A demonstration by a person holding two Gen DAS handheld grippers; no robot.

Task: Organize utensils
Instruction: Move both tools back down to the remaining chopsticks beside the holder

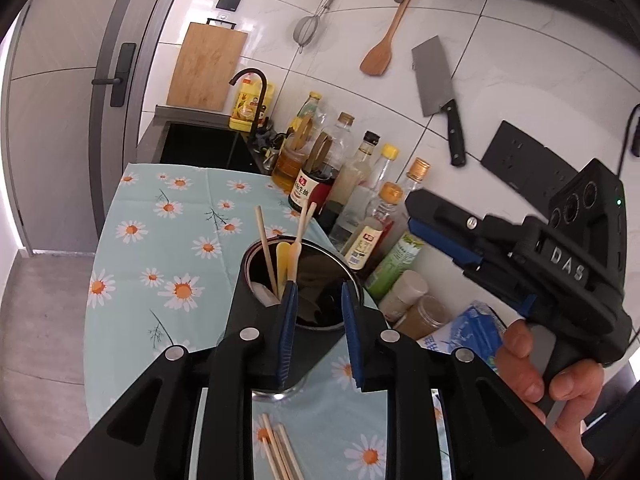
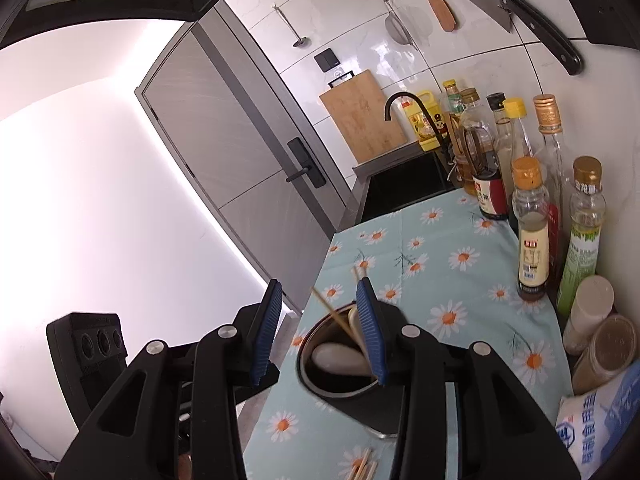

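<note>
Pale blue daisy-print tablecloth bare toward sink end; left edge drops to floor. Row of sauce and oil bottles crowds wall side. Dark cylindrical metal utensil holder mid-cloth holds wooden chopsticks, pale spoons. Loose chopsticks lie on cloth just before holder. Left gripper jaws apart, empty, above holder. Right gripper jaws apart, empty.
</note>
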